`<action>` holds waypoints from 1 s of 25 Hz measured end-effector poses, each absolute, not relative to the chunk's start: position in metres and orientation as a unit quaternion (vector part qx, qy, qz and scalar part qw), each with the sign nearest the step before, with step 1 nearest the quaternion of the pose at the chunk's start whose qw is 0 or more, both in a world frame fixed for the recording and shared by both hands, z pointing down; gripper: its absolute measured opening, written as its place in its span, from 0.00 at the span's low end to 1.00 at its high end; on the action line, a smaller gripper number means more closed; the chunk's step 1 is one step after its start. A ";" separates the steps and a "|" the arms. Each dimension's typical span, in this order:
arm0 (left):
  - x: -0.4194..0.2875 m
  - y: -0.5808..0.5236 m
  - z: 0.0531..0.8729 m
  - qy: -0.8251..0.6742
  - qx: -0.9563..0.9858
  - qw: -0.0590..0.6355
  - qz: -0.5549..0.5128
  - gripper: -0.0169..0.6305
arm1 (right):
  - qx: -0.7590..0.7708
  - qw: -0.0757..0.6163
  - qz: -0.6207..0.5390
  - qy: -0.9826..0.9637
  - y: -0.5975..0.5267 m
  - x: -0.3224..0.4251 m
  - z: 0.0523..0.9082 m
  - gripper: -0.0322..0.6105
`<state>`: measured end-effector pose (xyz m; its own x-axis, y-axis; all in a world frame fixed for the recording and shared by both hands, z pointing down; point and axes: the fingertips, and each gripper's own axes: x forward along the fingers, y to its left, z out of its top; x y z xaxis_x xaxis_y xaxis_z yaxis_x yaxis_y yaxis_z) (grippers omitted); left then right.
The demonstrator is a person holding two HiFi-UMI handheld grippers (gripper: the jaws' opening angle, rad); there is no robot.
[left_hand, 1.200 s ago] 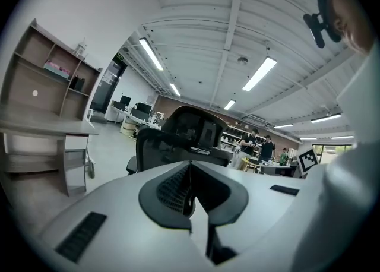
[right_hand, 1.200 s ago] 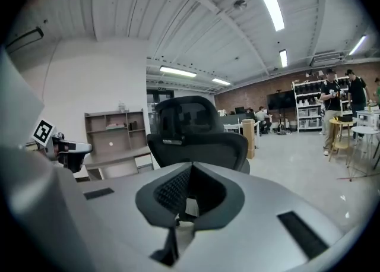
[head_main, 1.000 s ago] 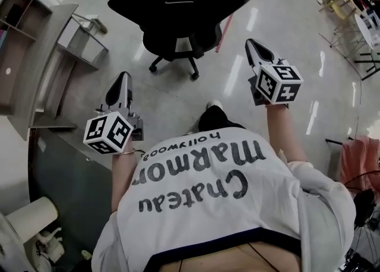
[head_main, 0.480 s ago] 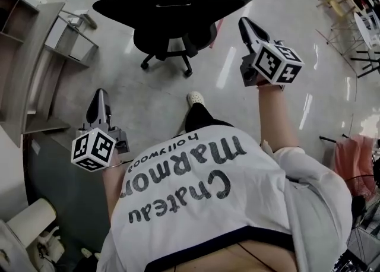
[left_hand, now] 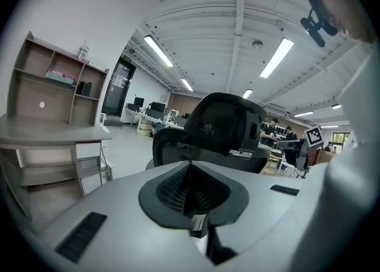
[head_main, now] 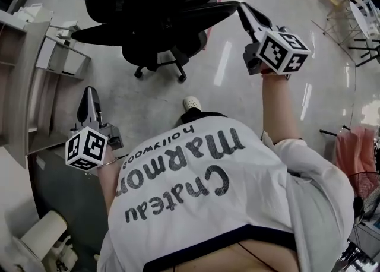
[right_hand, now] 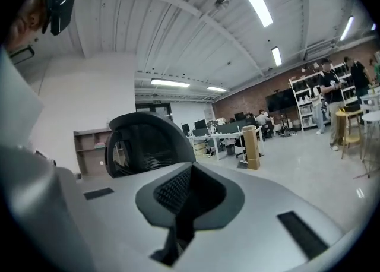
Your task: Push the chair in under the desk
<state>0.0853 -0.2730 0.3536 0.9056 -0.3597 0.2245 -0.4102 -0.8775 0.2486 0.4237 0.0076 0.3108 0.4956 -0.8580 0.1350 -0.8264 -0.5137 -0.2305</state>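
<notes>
A: Largest items, in order?
B: Counter (head_main: 21,98), left side, shelves on top. Black chair (head_main: 154,21), out on the open floor, apart from the counter.
A: Anything between them?
B: Low open rack (head_main: 62,57), beside the counter.
A: Claws?
B: Left claw (head_main: 89,92): closed, empty, near the counter. Right claw (head_main: 244,12): closed, empty, at the chair's edge.
</notes>
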 end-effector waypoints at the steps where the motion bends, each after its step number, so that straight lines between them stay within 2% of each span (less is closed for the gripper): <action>1: 0.094 -0.276 0.350 -0.202 0.965 0.143 0.081 0.05 | -0.860 0.046 -0.112 0.496 0.004 0.430 0.309 0.06; 4: 0.110 -0.287 0.339 -0.229 0.963 0.127 0.061 0.05 | -0.830 -0.023 -0.122 0.544 -0.012 0.438 0.316 0.06; 8: 0.129 -0.299 0.338 -0.238 0.960 0.135 0.057 0.05 | -0.727 -0.061 -0.183 0.659 -0.030 0.417 0.323 0.07; 9: 0.134 -0.302 0.338 -0.240 0.959 0.140 0.056 0.05 | -0.704 -0.073 -0.190 0.681 -0.031 0.413 0.322 0.17; 10: 0.139 -0.304 0.337 -0.244 0.958 0.143 0.055 0.05 | -0.685 -0.091 -0.191 0.697 -0.032 0.410 0.322 0.37; 11: 0.142 -0.305 0.337 -0.248 0.956 0.146 0.055 0.05 | -0.671 -0.113 -0.189 0.708 -0.031 0.409 0.323 0.47; 15: 0.157 -0.308 0.334 -0.266 0.952 0.140 0.057 0.05 | -0.641 -0.175 -0.190 0.723 -0.039 0.422 0.344 0.49; 18: 0.173 -0.311 0.329 -0.273 0.952 0.132 0.050 0.05 | -0.623 -0.206 -0.177 0.734 -0.045 0.428 0.355 0.53; 19: 0.179 -0.311 0.327 -0.272 0.952 0.132 0.046 0.05 | -0.616 -0.215 -0.167 0.739 -0.045 0.428 0.355 0.50; 22: 0.184 -0.306 0.318 -0.266 0.955 0.129 0.034 0.05 | -0.591 -0.226 -0.151 0.760 -0.048 0.428 0.358 0.52; 25: 0.181 -0.304 0.315 -0.256 0.958 0.124 0.024 0.05 | -0.550 -0.253 -0.134 0.785 -0.044 0.423 0.363 0.42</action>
